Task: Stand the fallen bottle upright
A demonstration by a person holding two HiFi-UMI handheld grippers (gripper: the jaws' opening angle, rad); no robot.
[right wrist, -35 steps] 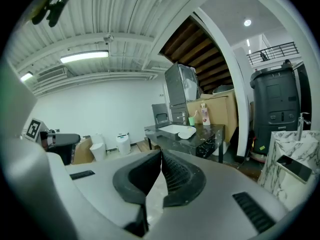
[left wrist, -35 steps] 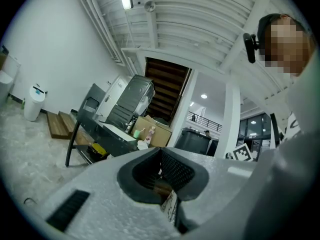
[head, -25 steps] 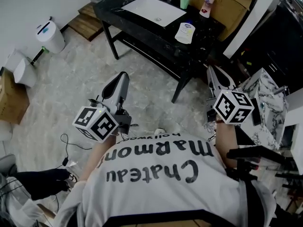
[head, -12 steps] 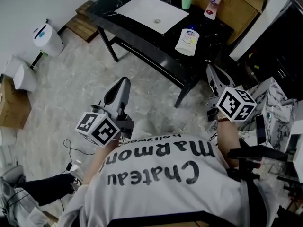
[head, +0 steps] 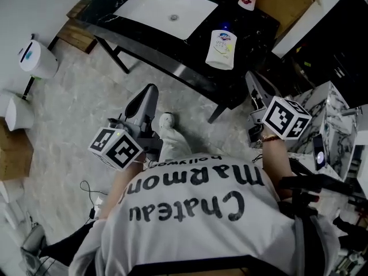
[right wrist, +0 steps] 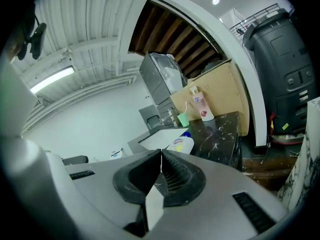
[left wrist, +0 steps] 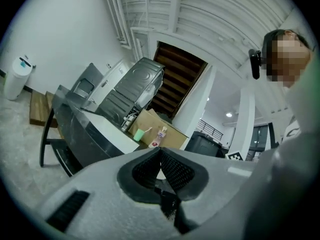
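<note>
There on the dark counter [head: 257, 29], a white bottle [head: 221, 42] lying on its side — well apart from left gripper [head: 150, 91] and right gripper [head: 250, 77], fingers of each pressed together, empty.

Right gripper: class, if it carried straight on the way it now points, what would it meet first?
Probably the fallen bottle on the black counter, seen just beyond the tips of the shut right gripper; depth is unclear, so the counter's edge might come first.

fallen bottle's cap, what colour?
Blue cap, on the white fallen bottle. It shows best in the right gripper view.
</note>
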